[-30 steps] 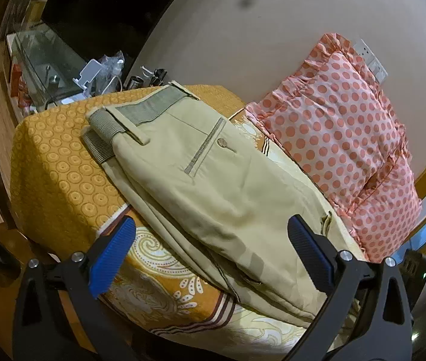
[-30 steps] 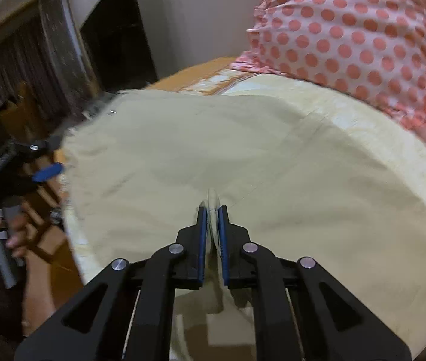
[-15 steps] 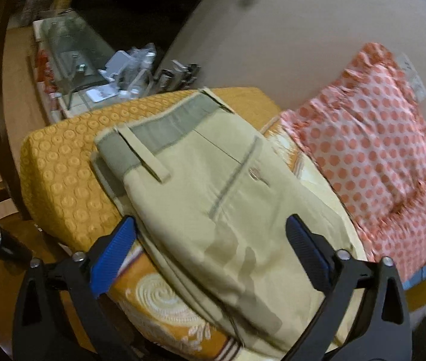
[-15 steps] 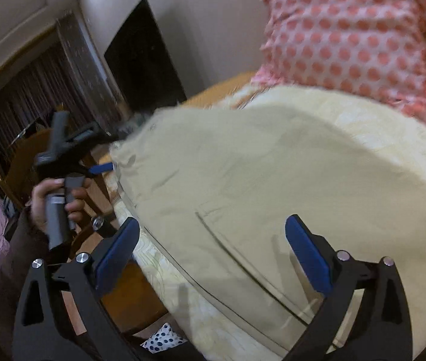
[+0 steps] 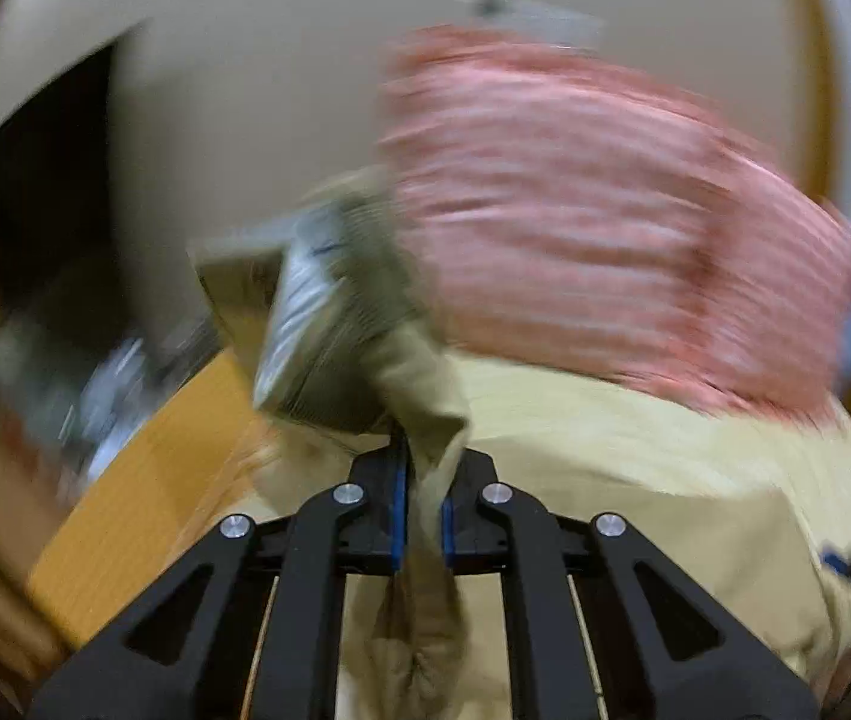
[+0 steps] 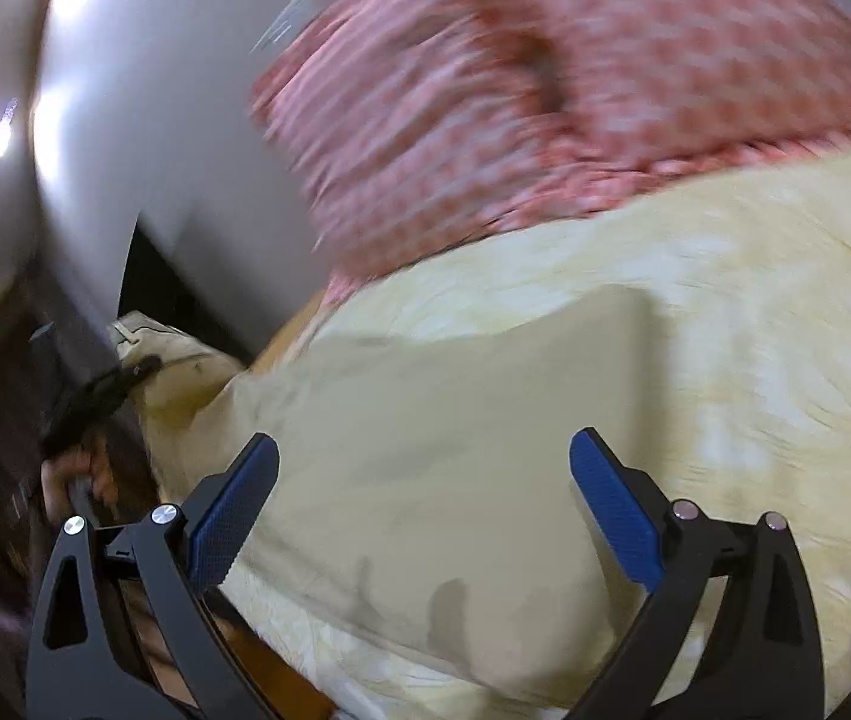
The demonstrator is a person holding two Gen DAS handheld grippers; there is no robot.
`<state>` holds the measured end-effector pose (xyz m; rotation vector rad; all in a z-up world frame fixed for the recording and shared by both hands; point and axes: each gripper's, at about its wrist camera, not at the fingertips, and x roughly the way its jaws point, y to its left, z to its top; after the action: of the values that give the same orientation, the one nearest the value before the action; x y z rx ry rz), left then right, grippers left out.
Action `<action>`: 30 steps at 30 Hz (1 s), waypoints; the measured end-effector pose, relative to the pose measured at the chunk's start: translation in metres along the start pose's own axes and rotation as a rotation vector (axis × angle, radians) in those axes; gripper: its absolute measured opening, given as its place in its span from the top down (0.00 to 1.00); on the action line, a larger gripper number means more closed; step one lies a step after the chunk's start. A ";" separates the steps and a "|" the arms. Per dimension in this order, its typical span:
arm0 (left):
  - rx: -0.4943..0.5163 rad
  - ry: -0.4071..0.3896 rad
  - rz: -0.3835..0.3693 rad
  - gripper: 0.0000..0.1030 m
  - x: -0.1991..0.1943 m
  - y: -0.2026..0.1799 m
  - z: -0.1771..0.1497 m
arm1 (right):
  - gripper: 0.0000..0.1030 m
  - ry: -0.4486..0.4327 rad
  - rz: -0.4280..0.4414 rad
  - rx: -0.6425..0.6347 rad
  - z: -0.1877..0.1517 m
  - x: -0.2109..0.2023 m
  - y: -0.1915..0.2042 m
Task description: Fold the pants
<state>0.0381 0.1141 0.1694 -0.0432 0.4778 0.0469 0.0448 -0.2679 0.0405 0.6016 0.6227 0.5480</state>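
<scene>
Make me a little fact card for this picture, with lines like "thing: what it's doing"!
left gripper: shut on the pants, pinching a bunch of cloth
right gripper: open, above the flat part of the pants, holding nothing
pants: tan, partly spread on the bed
bed cover: pale yellow, under the pants
pillow: pink, behind the pants
picture: blurry

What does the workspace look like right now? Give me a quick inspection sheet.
Surface: bed with pale yellow bedspread.
Job's things: khaki pants lying on the bedspread, waistband end lifted.
Clutter: pink dotted pillow at the far side, blurred.
Grippers: left tool shut on pants fabric; right tool open above the pants.
Cables: nothing seen.
Surroundings: pale wall, dark opening; the rest is too blurred.
</scene>
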 end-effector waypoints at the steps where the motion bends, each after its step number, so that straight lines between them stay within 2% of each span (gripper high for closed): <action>1: 0.068 -0.017 -0.055 0.92 -0.003 -0.030 -0.001 | 0.03 -0.020 0.000 0.047 0.002 -0.008 -0.011; 2: 0.165 -0.029 -0.138 0.92 -0.007 -0.072 -0.007 | 0.03 -0.038 0.004 0.101 0.002 -0.017 -0.023; 4: 0.286 -0.008 -0.260 0.92 -0.009 -0.128 -0.027 | 0.03 -0.054 0.020 0.175 0.001 -0.028 -0.039; 7: 0.457 0.101 -0.411 0.92 0.000 -0.193 -0.078 | 0.03 -0.061 0.037 0.250 0.000 -0.037 -0.055; 9: 0.530 0.189 -0.449 0.91 0.010 -0.217 -0.111 | 0.03 -0.053 0.033 0.250 0.003 -0.037 -0.057; 10: 0.559 0.208 -0.448 0.91 0.012 -0.223 -0.126 | 0.03 -0.043 0.032 0.243 0.003 -0.032 -0.056; 12: 0.606 0.164 -0.423 0.88 0.003 -0.222 -0.141 | 0.03 -0.003 0.020 0.219 0.009 -0.020 -0.051; 14: 0.566 0.154 -0.470 0.78 -0.009 -0.209 -0.134 | 0.03 0.038 0.010 0.197 0.014 -0.005 -0.048; 15: 0.511 0.152 -0.507 0.74 -0.016 -0.194 -0.125 | 0.03 0.069 -0.010 0.179 0.017 0.006 -0.046; 16: 0.447 0.144 -0.532 0.61 -0.022 -0.176 -0.114 | 0.04 0.087 -0.039 0.151 0.019 0.012 -0.043; 17: 0.400 0.127 -0.531 0.45 -0.025 -0.165 -0.106 | 0.04 0.104 -0.065 0.130 0.021 0.018 -0.041; 19: 0.257 0.097 -0.455 0.32 -0.021 -0.115 -0.081 | 0.06 0.144 -0.120 0.086 0.026 0.035 -0.038; 20: 0.202 0.114 -0.404 0.32 -0.009 -0.093 -0.072 | 0.08 0.158 -0.132 0.073 0.027 0.040 -0.038; 21: 0.156 0.144 -0.368 0.32 0.004 -0.075 -0.066 | 0.15 0.178 -0.150 0.054 0.028 0.048 -0.037; 22: 0.107 0.185 -0.337 0.33 0.019 -0.056 -0.062 | 0.16 0.187 -0.152 0.031 0.029 0.053 -0.035; 23: 0.053 0.231 -0.316 0.34 0.035 -0.038 -0.060 | 0.22 0.203 -0.157 0.013 0.030 0.058 -0.033; 25: -0.077 0.356 -0.347 0.39 0.074 -0.004 -0.063 | 0.27 0.215 -0.175 -0.009 0.031 0.064 -0.031; 26: -0.127 0.422 -0.397 0.40 0.092 0.006 -0.066 | 0.31 0.219 -0.178 -0.014 0.032 0.065 -0.031; 28: -0.137 0.472 -0.449 0.40 0.108 0.010 -0.070 | 0.40 0.229 -0.185 -0.019 0.032 0.067 -0.034; 30: -0.111 0.505 -0.470 0.39 0.119 0.006 -0.073 | 0.60 0.237 -0.183 -0.028 0.032 0.068 -0.037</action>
<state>0.1102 0.1200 0.0496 -0.2799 0.9583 -0.4080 0.1233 -0.2618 0.0124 0.4506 0.8833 0.4584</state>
